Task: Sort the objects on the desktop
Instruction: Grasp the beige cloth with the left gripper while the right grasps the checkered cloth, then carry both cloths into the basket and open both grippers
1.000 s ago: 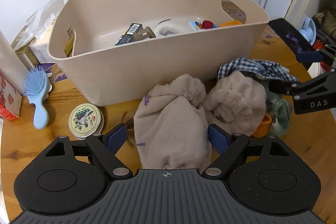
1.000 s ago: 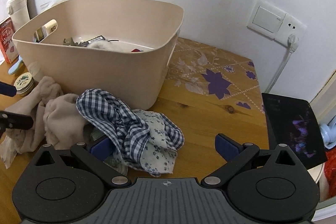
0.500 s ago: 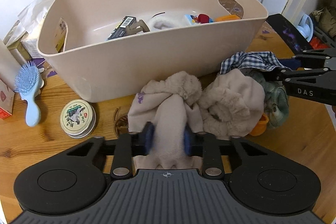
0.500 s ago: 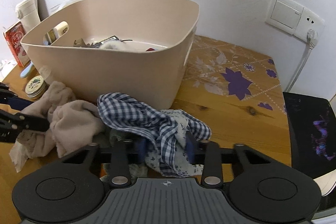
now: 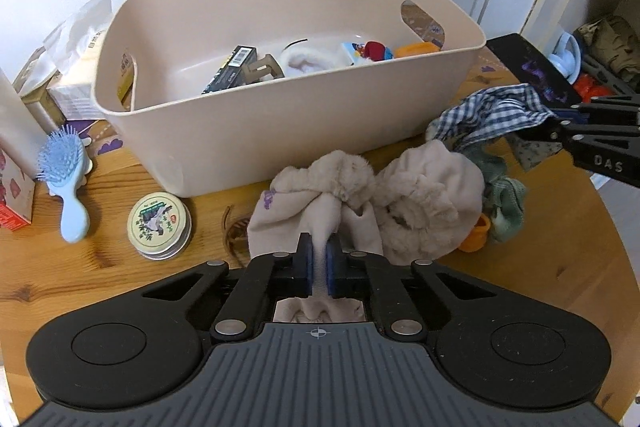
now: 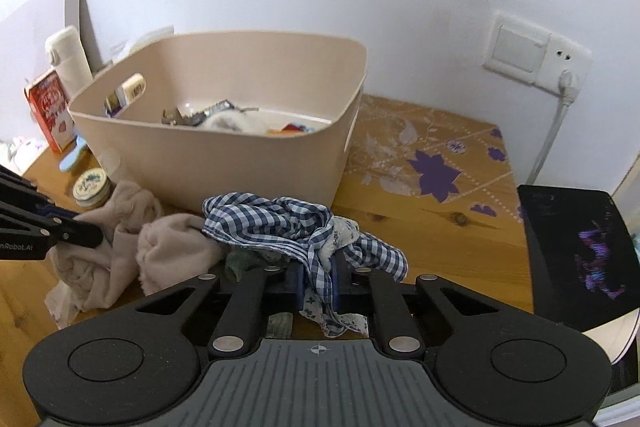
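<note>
A beige fleece cloth (image 5: 360, 203) lies bunched on the wooden table in front of the beige plastic bin (image 5: 280, 131). My left gripper (image 5: 319, 265) is shut on a fold of it. A blue-and-white checked cloth (image 6: 276, 227) hangs lifted off the pile to the right, with my right gripper (image 6: 317, 285) shut on it. In the left wrist view the checked cloth (image 5: 492, 115) stretches toward the right gripper (image 5: 568, 129) at the right edge. In the right wrist view the left gripper (image 6: 86, 233) pinches the fleece cloth (image 6: 132, 243).
The bin holds a dark box (image 5: 232, 67), a hair clip, white fluff and small toys. A round tin (image 5: 159, 225), a blue hairbrush (image 5: 66, 183) and a brown hair clip (image 5: 234, 231) lie at left. A green cloth (image 5: 504, 203) and an orange piece (image 5: 476, 231) sit under the pile. A black tablet (image 6: 576, 247) lies at right.
Both grippers went from wide open to shut, the left on the beige fleece cloth, the right on the checked cloth. The right one has risen, lifting the checked cloth off the pile.
</note>
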A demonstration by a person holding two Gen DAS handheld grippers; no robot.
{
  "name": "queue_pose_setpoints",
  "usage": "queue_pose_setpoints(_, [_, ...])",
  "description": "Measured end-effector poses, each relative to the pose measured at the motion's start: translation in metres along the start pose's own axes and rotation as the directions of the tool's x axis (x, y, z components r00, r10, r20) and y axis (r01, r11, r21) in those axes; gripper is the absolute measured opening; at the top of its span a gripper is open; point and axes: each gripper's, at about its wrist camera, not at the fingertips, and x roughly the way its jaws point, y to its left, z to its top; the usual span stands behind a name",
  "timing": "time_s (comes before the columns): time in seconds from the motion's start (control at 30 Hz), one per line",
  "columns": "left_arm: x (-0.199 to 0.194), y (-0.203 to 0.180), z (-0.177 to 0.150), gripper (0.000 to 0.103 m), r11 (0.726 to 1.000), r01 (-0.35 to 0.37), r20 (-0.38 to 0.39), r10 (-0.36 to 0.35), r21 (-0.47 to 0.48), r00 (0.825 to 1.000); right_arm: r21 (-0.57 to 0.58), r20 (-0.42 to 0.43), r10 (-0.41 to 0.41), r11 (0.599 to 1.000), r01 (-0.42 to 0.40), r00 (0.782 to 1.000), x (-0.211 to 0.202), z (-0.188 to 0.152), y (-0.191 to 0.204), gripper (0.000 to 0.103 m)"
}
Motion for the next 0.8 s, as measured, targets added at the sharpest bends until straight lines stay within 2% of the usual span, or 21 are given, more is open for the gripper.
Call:
queue_pose_setpoints(0.47, [-0.033, 0.021, -0.012, 0.005, 0.997, 0.057, 0.048, -0.055, -0.054, 0.997, 0.037, 0.087, -0.058, 0.998, 0.055, 0.995, -0.046, -0.004, 0.009, 0.012])
queue_pose_setpoints(0.63, [-0.050, 0.030, -0.009, 0.005, 0.989, 0.108, 0.093, -0.099, -0.101, 0.991, 0.043, 0.121, -0.073, 0.997, 0.068, 0.990, -0.062, -0.001, 0.012, 0.012])
queue_pose_setpoints(0.8, [-0.068, 0.034, -0.001, 0.005, 0.988, 0.119, 0.137, -0.105, -0.098, 0.985, 0.049, 0.155, -0.086, 0.996, 0.079, 0.984, -0.076, 0.003, 0.014, 0.012])
